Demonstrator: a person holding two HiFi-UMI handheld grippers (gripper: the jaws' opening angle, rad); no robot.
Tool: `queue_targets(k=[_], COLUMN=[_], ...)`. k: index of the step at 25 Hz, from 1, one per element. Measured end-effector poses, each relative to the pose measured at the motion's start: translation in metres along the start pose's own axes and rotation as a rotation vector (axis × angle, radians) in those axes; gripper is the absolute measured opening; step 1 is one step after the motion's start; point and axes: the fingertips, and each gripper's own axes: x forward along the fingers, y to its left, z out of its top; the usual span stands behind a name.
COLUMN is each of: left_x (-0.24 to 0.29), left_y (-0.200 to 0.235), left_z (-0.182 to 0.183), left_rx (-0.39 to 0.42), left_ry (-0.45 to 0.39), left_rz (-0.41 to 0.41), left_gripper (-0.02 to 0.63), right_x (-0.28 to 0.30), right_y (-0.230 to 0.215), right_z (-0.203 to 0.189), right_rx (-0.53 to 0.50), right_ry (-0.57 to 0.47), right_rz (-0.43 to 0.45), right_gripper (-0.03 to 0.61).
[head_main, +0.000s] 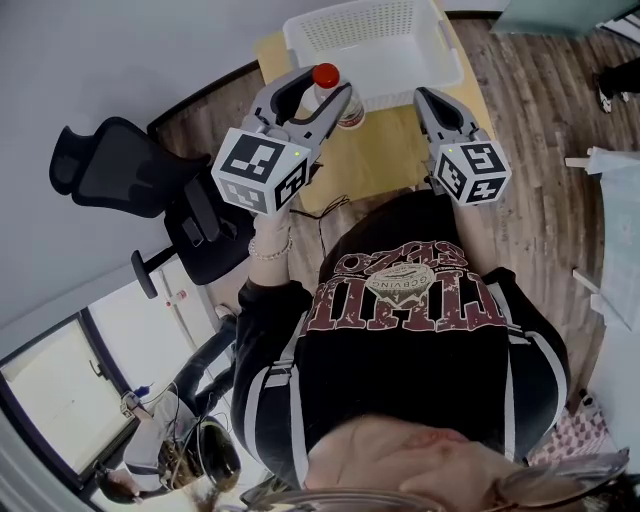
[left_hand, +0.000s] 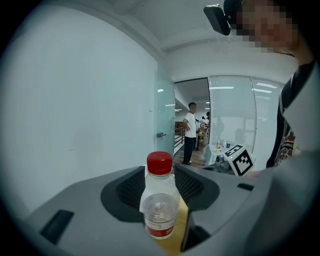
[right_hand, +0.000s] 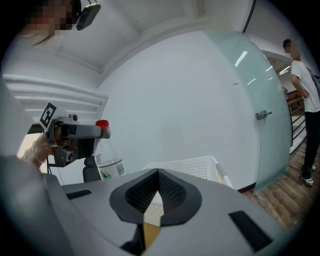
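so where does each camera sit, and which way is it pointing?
Head view: on the person's head, facing steeply down; shows their torso, the left gripper shut on a red-capped bottle, the right gripper, a white basket.
Left gripper view: rides the left gripper, looks along its jaws at the clamped bottle, wall beyond; torso at right.
Right gripper view: rides the right gripper, looks along its shut, empty jaws toward the basket; left hand at left.
Shared: all three show the bottle.

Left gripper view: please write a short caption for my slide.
Left gripper, jaws shut on a clear plastic bottle with a red cap, a pale wall behind.
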Motion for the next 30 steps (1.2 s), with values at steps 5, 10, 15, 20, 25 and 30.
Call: queue_targets(k=[5, 10, 15, 20, 25, 30], left_x=[0.004, 0.011, 0.017, 0.031, 0.043, 0.059], left_y=[-0.006, -0.010, -0.008, -0.009, -0.009, -0.010], left_z=[-0.019, -0.045, -0.070, -0.092, -0.125, -0.156], left_rx=[-0.033, -0.069, -0.090, -0.085, -0.112, -0.125], left_ry=[0.019, 0.038, 0.074, 0.101, 0.138, 0.170], left_rz=[-0.014, -0.009, 0.001, 0.039, 0.059, 0.079], left_gripper=[0.232, 0.230, 0.229, 0.229, 0.227, 0.224], right_x=[0.000, -0.002, -0.002, -0.005, -0.010, -0.014], right_y=[-0.001, -0.003, -0.003, -0.010, -0.016, -0.024], right_z=[-0.002, -0.004, -0.006, -0.007, -0.009, -0.011], right_rx=[-0.004, -0.002, -0.003, 0.001, -0.001, -0.003], right_ry=[0.007, 0.010, 0.015, 0.019, 0.023, 0.030], right_rz=[-0.002, -0.008, -0.021, -0.033, -0.049, -0.064], right_gripper=[0.017, 0.017, 0.017, 0.017, 0.017, 0.017])
